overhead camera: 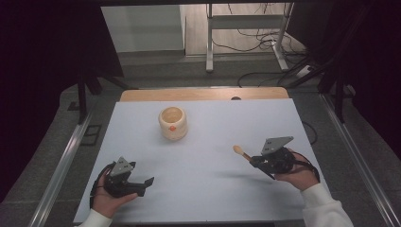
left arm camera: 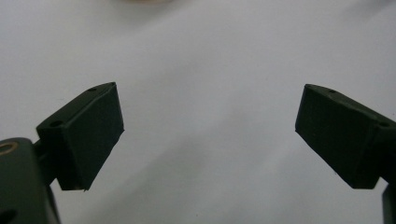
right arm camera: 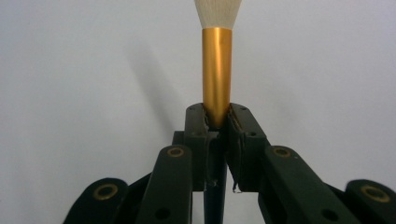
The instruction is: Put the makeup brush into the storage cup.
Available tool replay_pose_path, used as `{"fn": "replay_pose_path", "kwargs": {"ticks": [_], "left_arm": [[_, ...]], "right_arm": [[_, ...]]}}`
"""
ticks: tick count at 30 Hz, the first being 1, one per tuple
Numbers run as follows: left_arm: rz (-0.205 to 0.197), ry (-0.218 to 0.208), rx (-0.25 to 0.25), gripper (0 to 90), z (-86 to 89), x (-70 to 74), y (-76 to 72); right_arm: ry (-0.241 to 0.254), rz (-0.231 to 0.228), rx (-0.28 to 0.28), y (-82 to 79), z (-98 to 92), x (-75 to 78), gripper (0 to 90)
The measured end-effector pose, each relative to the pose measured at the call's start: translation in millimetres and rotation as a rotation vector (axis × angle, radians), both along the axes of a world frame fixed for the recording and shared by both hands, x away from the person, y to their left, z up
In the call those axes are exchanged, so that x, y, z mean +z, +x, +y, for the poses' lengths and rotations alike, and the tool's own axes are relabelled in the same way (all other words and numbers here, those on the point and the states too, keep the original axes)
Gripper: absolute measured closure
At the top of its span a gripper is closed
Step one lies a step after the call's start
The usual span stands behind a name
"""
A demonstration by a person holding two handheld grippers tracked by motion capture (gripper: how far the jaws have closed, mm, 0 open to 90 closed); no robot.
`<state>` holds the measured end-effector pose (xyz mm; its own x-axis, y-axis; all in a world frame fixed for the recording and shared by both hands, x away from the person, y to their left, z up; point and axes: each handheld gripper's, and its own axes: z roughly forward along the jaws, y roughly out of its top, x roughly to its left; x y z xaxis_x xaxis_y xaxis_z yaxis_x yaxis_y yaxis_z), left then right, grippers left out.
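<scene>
A brush with a gold ferrule (right arm camera: 216, 70) and pale bristles (right arm camera: 217, 11) is clamped between the jaws of my right gripper (right arm camera: 217, 116), shut on it. From above, the brush (overhead camera: 241, 152) sticks out to the upper left of the right gripper (overhead camera: 255, 161), a little over the table's right side. A cream round pot (overhead camera: 172, 123) with an orange dot stands open-topped at the table's middle back. My left gripper (overhead camera: 149, 182) rests near the front left, open, with nothing between its black fingers (left arm camera: 86, 133).
The white table top (overhead camera: 203, 189) has a wooden strip (overhead camera: 203, 94) along its far edge. Metal rails (overhead camera: 61, 165) run along both sides, and cables and a frame stand on the floor beyond.
</scene>
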<state>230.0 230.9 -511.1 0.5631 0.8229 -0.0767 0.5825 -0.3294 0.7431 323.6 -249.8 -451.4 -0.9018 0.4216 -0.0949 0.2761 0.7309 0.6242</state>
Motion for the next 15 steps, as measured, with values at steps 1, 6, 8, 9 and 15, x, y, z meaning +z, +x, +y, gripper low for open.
{"fn": "replay_pose_path", "kwargs": {"ticks": [1, 6, 8, 9, 15], "left_arm": [[0.000, 0.000, 0.000, 8.5, 0.0, 0.0, 0.0], [-0.002, 0.002, 0.000, 8.4, -0.3, 0.2, -0.1], [0.000, 0.004, 0.000, 8.4, -0.3, 0.2, 0.0], [0.000, 0.004, -0.001, 8.4, -0.3, 0.1, 0.1], [0.000, 0.003, -0.002, 8.4, -0.4, 0.0, 0.5]], "right_arm": [[0.001, -0.001, -0.011, -0.1, -0.5, 0.1, 79.4], [0.026, 0.001, -0.051, -0.5, -1.6, -0.9, 79.4], [0.034, 0.005, -0.064, -1.0, -1.0, -1.6, 79.4], [0.040, 0.007, -0.072, -1.2, -0.7, -1.8, 79.4], [0.055, 0.003, -0.104, -1.8, -0.4, -1.5, 79.4]]}}
